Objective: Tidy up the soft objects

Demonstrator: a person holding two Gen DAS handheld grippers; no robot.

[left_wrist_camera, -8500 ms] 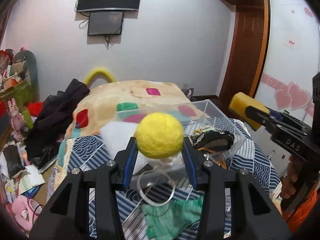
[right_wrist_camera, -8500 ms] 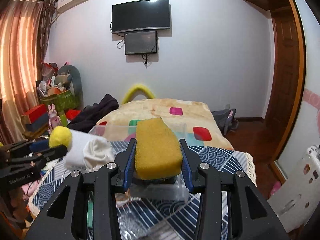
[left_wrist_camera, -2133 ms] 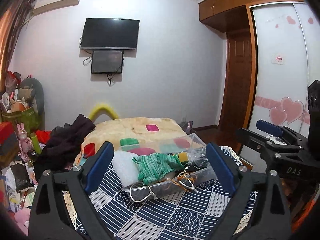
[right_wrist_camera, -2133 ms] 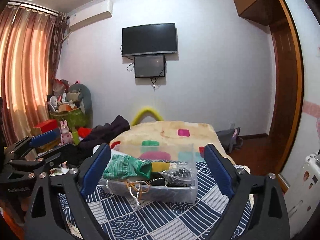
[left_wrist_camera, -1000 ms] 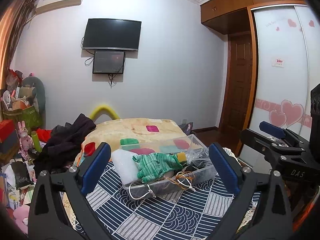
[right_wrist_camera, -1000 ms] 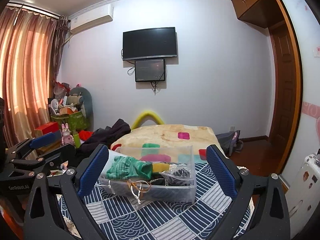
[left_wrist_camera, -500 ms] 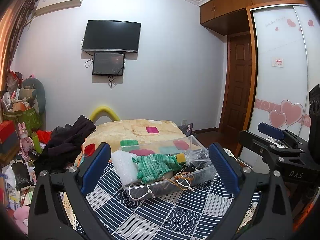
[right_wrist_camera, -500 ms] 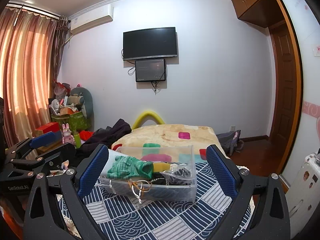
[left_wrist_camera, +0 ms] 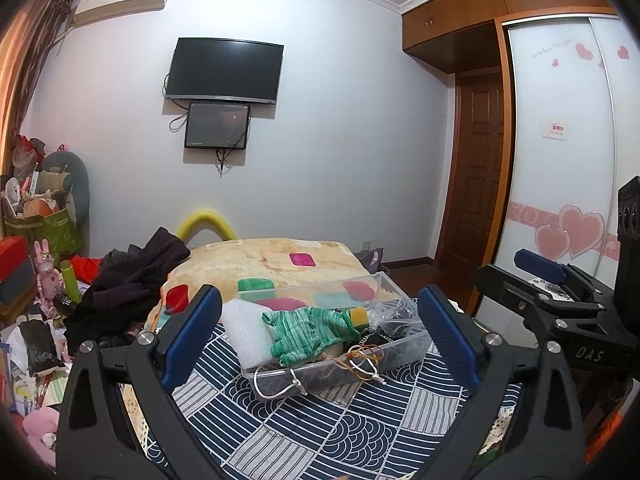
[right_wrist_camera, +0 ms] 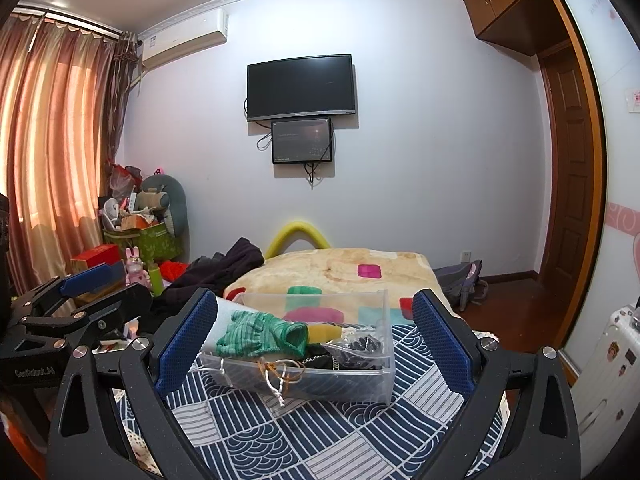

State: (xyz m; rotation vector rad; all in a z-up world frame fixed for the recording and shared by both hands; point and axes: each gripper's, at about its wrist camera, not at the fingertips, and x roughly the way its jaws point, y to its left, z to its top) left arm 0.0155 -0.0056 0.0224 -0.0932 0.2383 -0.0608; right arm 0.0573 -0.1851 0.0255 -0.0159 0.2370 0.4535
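The box [left_wrist_camera: 404, 350] sits on the cloth [left_wrist_camera: 344, 432]. In the box, the glove [left_wrist_camera: 308, 330] lies between the foam [left_wrist_camera: 244, 330] on the left and the bag [left_wrist_camera: 394, 316] on the right. Behind the box lies the blanket [left_wrist_camera: 272, 258].

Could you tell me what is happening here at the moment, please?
A person is tidying soft things into a clear plastic bin on a patterned cloth. Both claws, left claw and right claw, are open, hold nothing and hang back from the bin. A green knitted cloth, a yellow sponge, white foam and some cords lie in it.
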